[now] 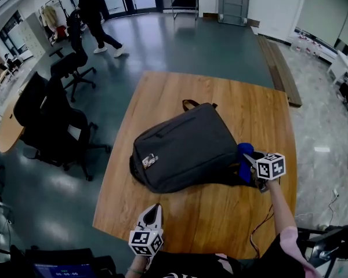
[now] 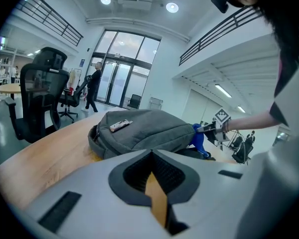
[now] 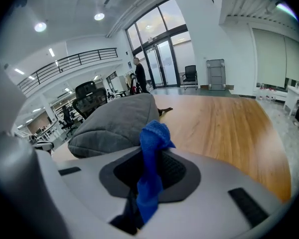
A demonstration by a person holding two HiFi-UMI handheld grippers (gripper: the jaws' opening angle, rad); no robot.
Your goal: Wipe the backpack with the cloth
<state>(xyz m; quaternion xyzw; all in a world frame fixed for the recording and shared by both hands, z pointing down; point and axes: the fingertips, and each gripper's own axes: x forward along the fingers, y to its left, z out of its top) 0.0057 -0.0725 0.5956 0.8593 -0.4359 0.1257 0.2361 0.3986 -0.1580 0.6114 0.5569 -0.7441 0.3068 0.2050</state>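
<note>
Dark grey fabric backpack [image 1: 185,149] on the wooden table [image 1: 252,112], blue cloth [image 1: 245,158] at its right edge.

The right gripper [image 1: 250,165], clamped on the cloth, is the nearer; the bag lies to its left, handle end away from the person. Only the right gripper view shows the pinch. The left gripper [image 1: 153,213], jaws together and empty, hangs at the near edge.

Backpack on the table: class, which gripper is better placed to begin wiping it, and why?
Right. The right gripper holds the blue cloth right beside the backpack; the left gripper is shut, empty, and apart from it near the table edge.
</note>
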